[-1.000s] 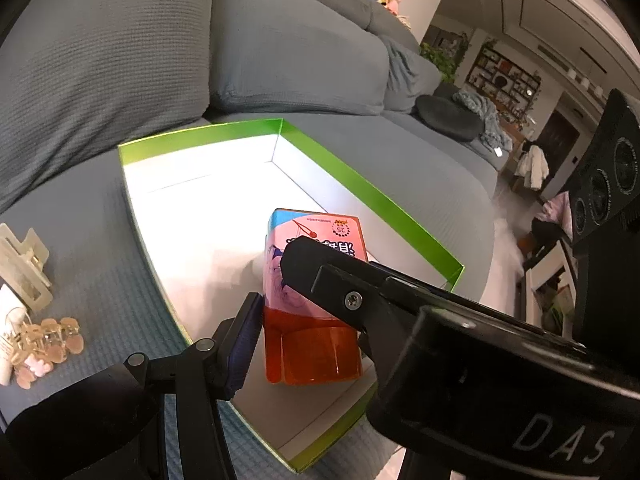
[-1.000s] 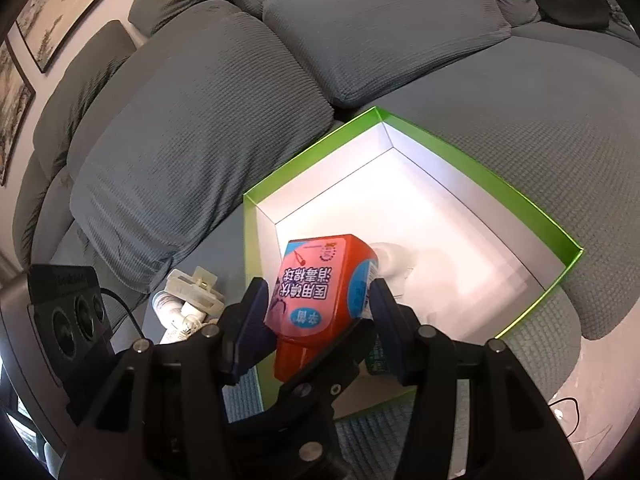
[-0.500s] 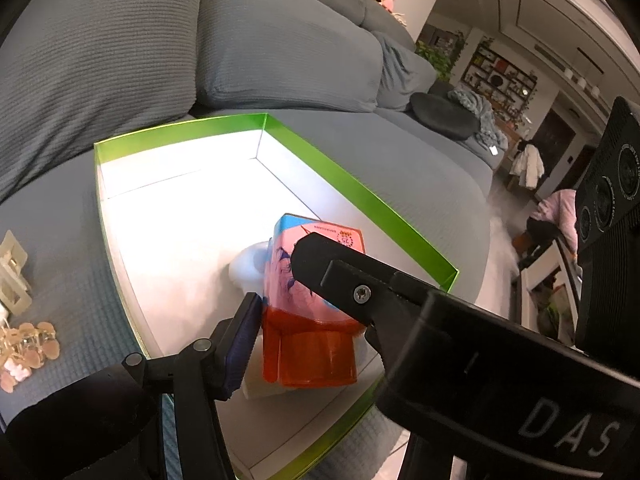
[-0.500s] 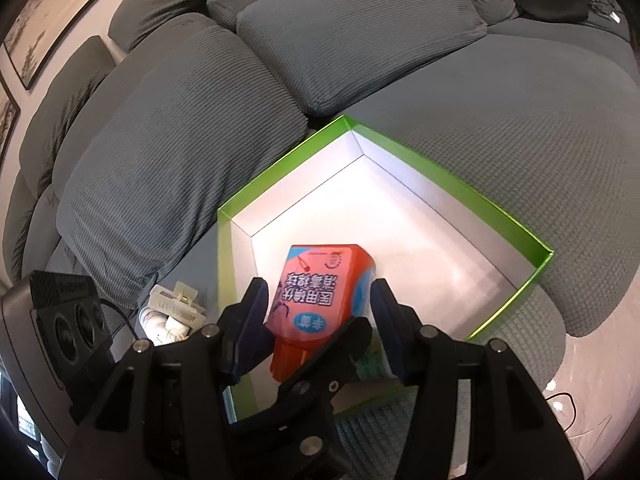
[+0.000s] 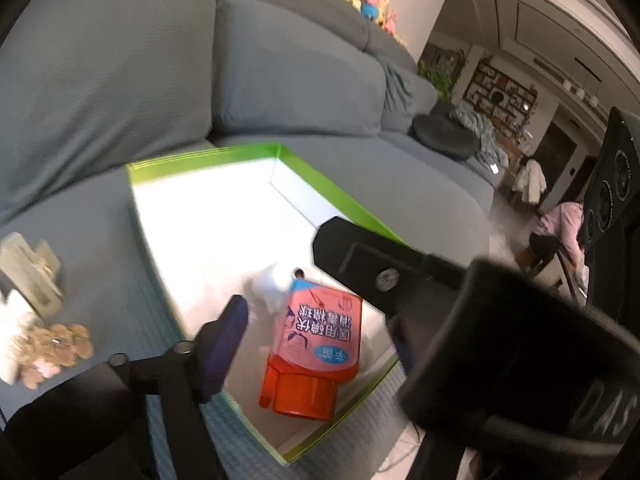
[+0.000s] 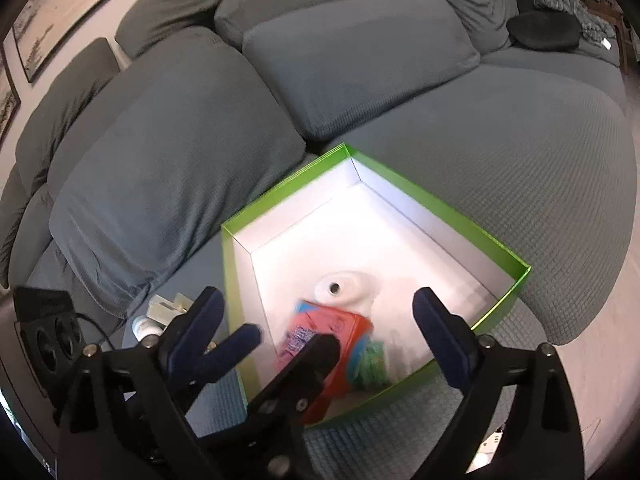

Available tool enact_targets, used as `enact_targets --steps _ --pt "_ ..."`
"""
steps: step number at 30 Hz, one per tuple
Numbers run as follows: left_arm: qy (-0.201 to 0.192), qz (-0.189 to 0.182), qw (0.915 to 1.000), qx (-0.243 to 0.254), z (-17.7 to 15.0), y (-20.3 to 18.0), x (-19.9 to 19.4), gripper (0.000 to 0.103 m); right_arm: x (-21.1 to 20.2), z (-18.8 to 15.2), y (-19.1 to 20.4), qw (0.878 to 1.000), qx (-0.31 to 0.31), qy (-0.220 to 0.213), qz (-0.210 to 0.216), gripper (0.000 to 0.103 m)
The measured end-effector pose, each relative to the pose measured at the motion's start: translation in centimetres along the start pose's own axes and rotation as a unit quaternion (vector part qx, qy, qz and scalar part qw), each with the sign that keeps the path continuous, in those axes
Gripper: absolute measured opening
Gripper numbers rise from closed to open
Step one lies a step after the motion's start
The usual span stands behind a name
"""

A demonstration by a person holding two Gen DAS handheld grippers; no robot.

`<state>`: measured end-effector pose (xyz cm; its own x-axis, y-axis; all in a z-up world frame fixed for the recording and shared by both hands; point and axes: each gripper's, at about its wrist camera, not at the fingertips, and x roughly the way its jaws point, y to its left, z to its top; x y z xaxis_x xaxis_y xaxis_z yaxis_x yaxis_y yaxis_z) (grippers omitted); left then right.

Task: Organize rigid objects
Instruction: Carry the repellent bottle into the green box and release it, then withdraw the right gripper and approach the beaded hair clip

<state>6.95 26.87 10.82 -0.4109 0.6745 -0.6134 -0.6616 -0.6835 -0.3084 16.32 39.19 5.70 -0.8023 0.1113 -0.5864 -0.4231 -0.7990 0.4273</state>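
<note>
A red and pink box of cotton swabs lies on the white floor of the green-rimmed box, near its front corner. It also shows blurred in the right wrist view. A white round item lies just behind it. My left gripper is open above the swab box, its fingers apart on either side and not touching it. My right gripper is open and empty above the green-rimmed box. The left gripper's fingers cross below it.
The box sits on a grey sofa seat with large back cushions. To its left lie a beige hair claw, small pink and tan clips and a white tube. A green packet lies in the box's front corner.
Both grippers have opened. The swab box, held upright between the fingers before, now lies flat on the box floor. The left gripper has pulled back and up.
</note>
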Motion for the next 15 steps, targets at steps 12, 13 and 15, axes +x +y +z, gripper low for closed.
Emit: enact_targets --steps 12,13,15 --pt "-0.025 0.044 0.9982 -0.032 -0.3 4.1 -4.1 0.078 0.1 -1.0 4.3 0.999 -0.028 0.004 0.040 0.100" --pt "-0.027 0.050 0.9977 -0.037 -0.4 4.6 -4.4 0.078 0.3 -1.1 4.8 0.998 -0.032 0.007 0.045 0.100" --pt "-0.030 0.058 0.9970 -0.043 -0.6 5.2 -5.0 0.078 0.6 -1.3 5.6 0.998 -0.038 0.012 0.052 0.100"
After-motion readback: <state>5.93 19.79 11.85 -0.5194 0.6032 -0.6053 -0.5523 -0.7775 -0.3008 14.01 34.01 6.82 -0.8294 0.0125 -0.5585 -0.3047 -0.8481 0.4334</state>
